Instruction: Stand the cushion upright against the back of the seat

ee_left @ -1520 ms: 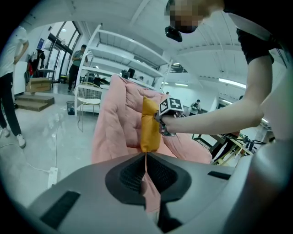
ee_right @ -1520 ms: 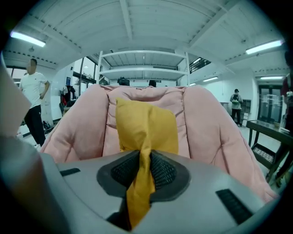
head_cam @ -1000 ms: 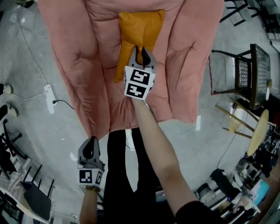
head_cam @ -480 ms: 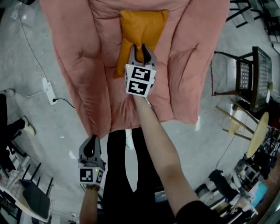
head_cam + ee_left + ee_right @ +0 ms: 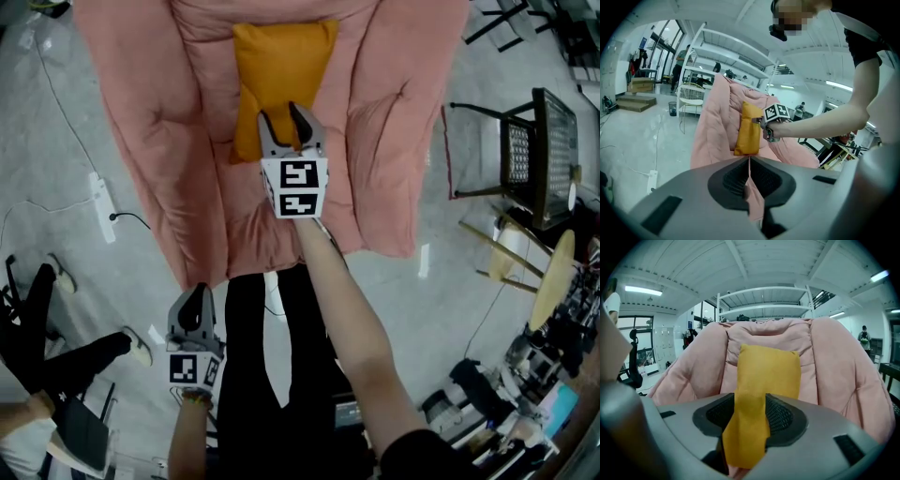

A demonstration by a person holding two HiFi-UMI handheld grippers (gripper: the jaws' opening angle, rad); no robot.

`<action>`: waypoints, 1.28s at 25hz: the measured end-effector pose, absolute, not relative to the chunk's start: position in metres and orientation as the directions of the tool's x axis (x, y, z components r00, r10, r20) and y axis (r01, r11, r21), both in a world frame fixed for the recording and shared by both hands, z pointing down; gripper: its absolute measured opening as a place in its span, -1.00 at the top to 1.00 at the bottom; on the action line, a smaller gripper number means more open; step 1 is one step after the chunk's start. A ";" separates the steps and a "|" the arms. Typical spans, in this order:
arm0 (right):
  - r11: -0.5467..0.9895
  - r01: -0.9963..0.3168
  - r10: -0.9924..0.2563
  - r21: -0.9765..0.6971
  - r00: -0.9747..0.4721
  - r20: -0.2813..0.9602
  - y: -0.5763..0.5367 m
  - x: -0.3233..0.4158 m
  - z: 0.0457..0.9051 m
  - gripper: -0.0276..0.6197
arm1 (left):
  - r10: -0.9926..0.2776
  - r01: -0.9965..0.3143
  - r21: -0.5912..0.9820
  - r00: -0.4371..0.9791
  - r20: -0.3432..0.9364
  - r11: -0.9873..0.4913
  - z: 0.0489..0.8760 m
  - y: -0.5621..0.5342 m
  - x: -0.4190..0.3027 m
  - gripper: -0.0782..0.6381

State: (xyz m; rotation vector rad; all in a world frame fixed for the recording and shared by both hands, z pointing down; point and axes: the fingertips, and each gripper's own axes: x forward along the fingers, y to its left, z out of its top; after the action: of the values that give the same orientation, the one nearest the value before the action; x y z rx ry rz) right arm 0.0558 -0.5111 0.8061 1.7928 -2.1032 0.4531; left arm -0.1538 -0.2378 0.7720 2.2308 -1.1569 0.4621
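Right gripper (image 5: 289, 120) opening, orange cushion (image 5: 281, 70) between jaws, against pink seat (image 5: 187, 141) back.

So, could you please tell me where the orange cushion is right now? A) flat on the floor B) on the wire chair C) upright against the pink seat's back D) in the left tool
C: the orange cushion stands upright against the back of the pink seat, its lower edge between the right tool's opening jaws.

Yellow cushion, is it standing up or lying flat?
Standing up: the yellow cushion leans on the pink seat back. The right gripper is opening its jaws, the cushion's bottom corner between them.
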 end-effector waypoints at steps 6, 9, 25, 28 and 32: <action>0.220 -0.974 -0.876 -0.051 -0.220 0.429 -0.474 0.056 0.787 0.30 | -0.618 -0.810 0.318 0.582 0.528 -0.492 0.763 -0.225 -0.134 0.73; 0.243 -0.967 -0.874 -0.075 -0.252 0.415 -0.453 0.059 0.773 0.30 | -0.619 -0.799 0.293 0.595 0.513 -0.525 0.754 -0.224 -0.122 0.73; 0.484 -0.869 -0.804 -0.104 -0.489 0.339 -0.331 0.073 0.608 0.63 | -0.653 -0.749 0.176 0.649 0.390 -0.638 0.610 -0.229 -0.036 0.73; 0.497 -0.863 -0.805 -0.091 -0.498 0.323 -0.313 0.086 0.579 0.63 | -0.641 -0.725 0.151 0.671 0.372 -0.671 0.584 -0.229 -0.009 0.73; 0.520 -0.852 -0.803 -0.064 -0.514 0.302 -0.291 0.098 0.536 0.63 | -0.634 -0.700 0.116 0.695 0.339 -0.705 0.541 -0.233 0.014 0.73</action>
State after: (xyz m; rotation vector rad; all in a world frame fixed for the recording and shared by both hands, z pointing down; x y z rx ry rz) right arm 0.0982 -0.2912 0.5357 1.4013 -2.5277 0.2998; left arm 0.0145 -0.2330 0.5411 2.6693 -1.0683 0.4031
